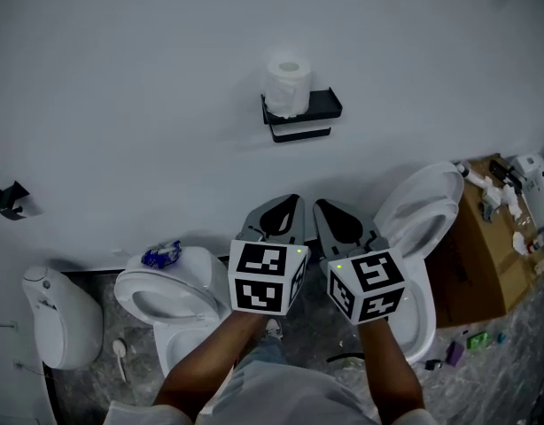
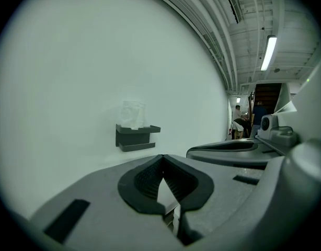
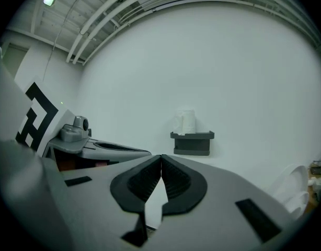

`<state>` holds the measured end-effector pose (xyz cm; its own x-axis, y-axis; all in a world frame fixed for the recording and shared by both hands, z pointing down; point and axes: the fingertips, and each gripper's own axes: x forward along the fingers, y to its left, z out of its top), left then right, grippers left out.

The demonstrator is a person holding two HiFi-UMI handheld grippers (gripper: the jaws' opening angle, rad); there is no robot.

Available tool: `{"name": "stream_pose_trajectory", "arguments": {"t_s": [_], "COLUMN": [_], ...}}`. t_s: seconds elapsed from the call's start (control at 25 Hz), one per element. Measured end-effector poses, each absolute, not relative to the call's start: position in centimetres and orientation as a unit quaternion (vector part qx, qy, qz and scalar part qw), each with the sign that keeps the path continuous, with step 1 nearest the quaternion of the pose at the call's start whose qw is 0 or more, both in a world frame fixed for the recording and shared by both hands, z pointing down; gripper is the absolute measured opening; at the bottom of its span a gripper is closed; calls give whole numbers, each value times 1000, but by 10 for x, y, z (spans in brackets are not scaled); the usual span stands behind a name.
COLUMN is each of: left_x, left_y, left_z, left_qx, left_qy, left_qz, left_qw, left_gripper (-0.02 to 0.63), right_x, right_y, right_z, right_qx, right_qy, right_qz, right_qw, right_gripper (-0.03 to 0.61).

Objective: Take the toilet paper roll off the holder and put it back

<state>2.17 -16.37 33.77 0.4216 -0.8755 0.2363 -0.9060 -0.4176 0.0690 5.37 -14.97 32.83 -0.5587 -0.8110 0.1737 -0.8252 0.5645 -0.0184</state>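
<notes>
Hard to make out: the toilet paper roll [image 2: 133, 114] is only a pale, washed-out shape against the white wall [image 1: 121, 78] in the left gripper view; the right gripper view shows it more sharply

Hidden: the roll's foot sits behind the front lip of the black holder [image 1: 303, 113]; in the head view both hands are covered by the marker cubes [image 1: 268, 277], and only the forearms [image 1: 210, 361] show

Cut off: a cardboard box [image 1: 485, 255] runs to the right edge of the head view, and the bits lying on it are too small to name

Roll: stands upright on the holder, at its left end, up on the wall

Left gripper [image 2: 161, 158]: clenched, jaw tips meeting, nothing between them

Right gripper [image 3: 161, 158]: clenched the same way, tips together, empty

Pair: the two grippers are held side by side, close together, both aimed at the wall

Roll against grippers: well apart from both, touching neither; in the head view it is above the gap between them; the left gripper view has it above and left of the jaw tips, the right gripper view above and slightly right

Floor: a white toilet [image 1: 166, 295] lies below the left gripper, and another with raised lid [image 1: 423, 206] lies beside the right
</notes>
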Motion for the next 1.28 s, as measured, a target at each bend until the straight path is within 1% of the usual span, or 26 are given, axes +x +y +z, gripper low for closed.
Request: {"name": "stream_pose_trajectory", "arguments": {"t_s": [0.4,0.76,0.8,0.88,1.04,1.12,1.28], "left_x": [-11,-29,-30,-32,-37,-38,-39], "left_y": [-240,-285,-288,-295,-309,-314,-323], "left_z": [331,325,325,324,326,326,325], "left_qx": [849,861,863,865,865,865,865], "left_qy": [-513,-495,-493,-490,-489,-488,-490], "left_qz": [78,72,71,71,68,67,68], "left_qw": [95,89,88,86,89,90,88], "left_gripper": [5,5,5,5,5,5,5], "right_x": [21,6,6,5,5,7,7], "right_y": [-225,-274,-278,-286,-303,-310,-322], "right_z": [314,298,296,294,293,291,287], "right_qx": [483,512,514,518,527,531,534], "right_qy": [-872,-857,-855,-853,-848,-845,-843], "right_qz": [40,23,22,21,21,21,20], "right_qw": [71,63,62,60,59,58,54], "right_gripper": [2,6,19,77,103,135,172]}}
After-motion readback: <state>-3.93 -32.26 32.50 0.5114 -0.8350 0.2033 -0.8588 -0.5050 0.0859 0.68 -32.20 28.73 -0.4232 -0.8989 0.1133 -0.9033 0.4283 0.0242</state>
